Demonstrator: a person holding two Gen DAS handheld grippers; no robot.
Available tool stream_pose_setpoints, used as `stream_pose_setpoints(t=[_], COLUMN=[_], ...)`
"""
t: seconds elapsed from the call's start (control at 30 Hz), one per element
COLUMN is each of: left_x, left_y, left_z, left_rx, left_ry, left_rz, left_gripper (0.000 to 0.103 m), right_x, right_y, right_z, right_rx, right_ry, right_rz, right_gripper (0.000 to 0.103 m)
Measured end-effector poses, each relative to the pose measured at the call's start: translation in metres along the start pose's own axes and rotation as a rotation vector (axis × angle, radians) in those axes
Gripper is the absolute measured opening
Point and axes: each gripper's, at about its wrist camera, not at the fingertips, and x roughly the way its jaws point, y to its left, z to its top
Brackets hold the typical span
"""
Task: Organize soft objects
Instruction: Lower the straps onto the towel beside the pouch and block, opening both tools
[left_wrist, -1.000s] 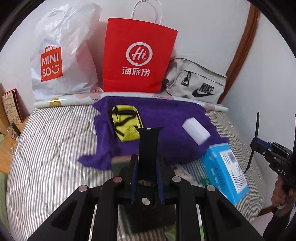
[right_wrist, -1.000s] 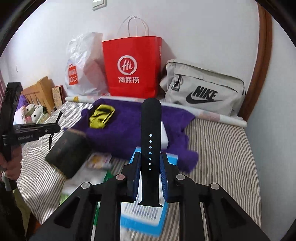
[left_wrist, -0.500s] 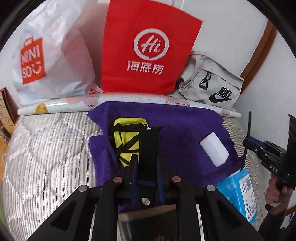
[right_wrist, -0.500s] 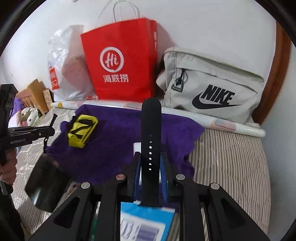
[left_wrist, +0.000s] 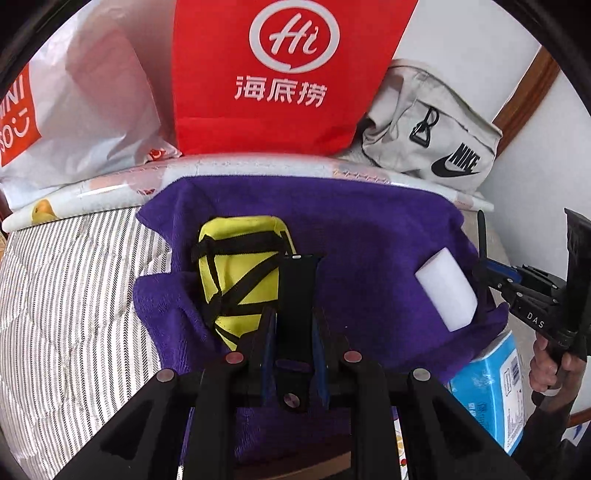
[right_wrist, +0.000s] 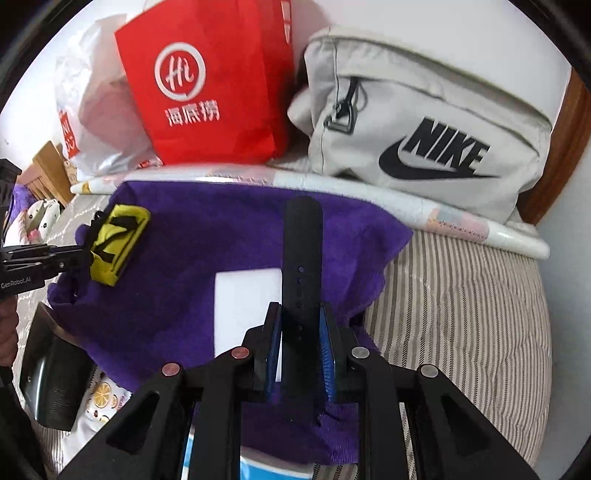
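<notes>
Two straps in hand: left gripper (left_wrist: 293, 325) clamped on a short strap (left_wrist: 297, 295), right gripper (right_wrist: 300, 339) pinching a holed strap (right_wrist: 301, 258), both over the towel (left_wrist: 369, 229). Already lying on that towel, pouch (left_wrist: 240, 266) and sponge (left_wrist: 445, 291), well apart. Probably midway, with both straps yet to be set down beside them; blue box (left_wrist: 491, 387) at the towel's edge looks untouched.

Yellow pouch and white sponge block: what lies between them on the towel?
Only bare purple towel between yellow pouch and white sponge block, clearest in right wrist view.
</notes>
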Motion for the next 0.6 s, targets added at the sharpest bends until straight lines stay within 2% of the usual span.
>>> stream_pose_setpoints(t=[0.37,0.47,0.5,0.53,0.6], left_x=[0.006,0.005,0.003,0.000,-0.007], left_y=[0.000,0.000,0.000,-0.001,-0.003], left_z=[0.002,0.002,0.001,0.000,-0.003], left_rx=[0.002,-0.012,-0.011,-0.006,0.006], left_ry=[0.024,0.043,0.040,0.031,0.012], left_rz=[-0.008,-0.029,-0.024,-0.009,0.010], left_gripper=[0.019,0.036,0.046,0.051,0.051], right_x=[0.014,0.009,0.007,0.003,-0.004], right_y=[-0.001,0.000,0.001,0.001,0.003], right_z=[-0.003,-0.004,-0.004,-0.004,-0.004], right_rx=[0.011,0.001,0.000,0.000,0.001], right_ry=[0.046,0.036,0.031,0.023,0.007], right_rz=[-0.013,-0.009,-0.002,0.007,0.012], right_gripper=[0.017,0.020,0.022,0.024,0.028])
